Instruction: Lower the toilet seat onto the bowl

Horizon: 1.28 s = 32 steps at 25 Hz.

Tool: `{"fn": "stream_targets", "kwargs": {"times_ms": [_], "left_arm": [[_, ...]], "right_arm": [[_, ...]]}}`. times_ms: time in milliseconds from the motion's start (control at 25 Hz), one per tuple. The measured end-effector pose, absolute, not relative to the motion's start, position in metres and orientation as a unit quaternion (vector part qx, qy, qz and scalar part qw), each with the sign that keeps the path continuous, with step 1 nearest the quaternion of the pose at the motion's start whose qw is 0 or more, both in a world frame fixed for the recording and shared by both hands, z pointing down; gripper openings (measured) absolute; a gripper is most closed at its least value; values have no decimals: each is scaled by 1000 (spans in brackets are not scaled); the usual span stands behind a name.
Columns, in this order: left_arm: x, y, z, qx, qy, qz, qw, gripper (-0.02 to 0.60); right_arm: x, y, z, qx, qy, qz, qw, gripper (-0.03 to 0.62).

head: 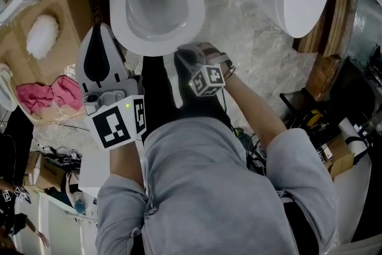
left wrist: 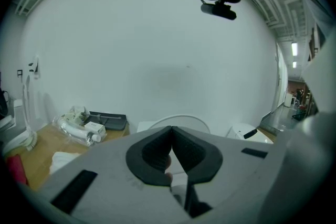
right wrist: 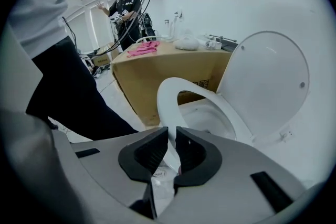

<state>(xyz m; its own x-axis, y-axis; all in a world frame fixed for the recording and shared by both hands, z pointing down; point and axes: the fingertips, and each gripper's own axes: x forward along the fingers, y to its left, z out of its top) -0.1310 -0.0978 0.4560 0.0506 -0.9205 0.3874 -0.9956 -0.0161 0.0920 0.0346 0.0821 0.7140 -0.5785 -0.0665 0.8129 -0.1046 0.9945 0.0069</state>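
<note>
Your right tongs [right wrist: 172,136] grasp the front rim of the toilet seat [right wrist: 167,93], which appears down or nearly down on the bowl [head: 156,8], leaving only release; your left tongs [left wrist: 171,136] are clenched empty.

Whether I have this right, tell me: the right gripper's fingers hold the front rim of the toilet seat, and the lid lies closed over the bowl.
Not quite. The lid is not closed: it stands raised behind the bowl, as the right gripper view shows. The rest holds: the right gripper holds the front rim of the toilet seat with its fingers.
</note>
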Motion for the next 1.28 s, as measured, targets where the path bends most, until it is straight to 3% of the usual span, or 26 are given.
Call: {"fn": "stream_targets", "kwargs": {"times_ms": [800, 880, 1280], "left_arm": [[-136, -89, 472, 701, -681, 115, 179, 0], [-133, -89, 473, 702, -679, 115, 180, 0], [-129, -89, 469, 704, -678, 113, 180, 0]], "right_arm": [[42, 121, 804, 1, -844, 58, 534, 28], [47, 121, 811, 7, -836, 60, 545, 1], [83, 91, 818, 55, -814, 92, 571, 0]]}}
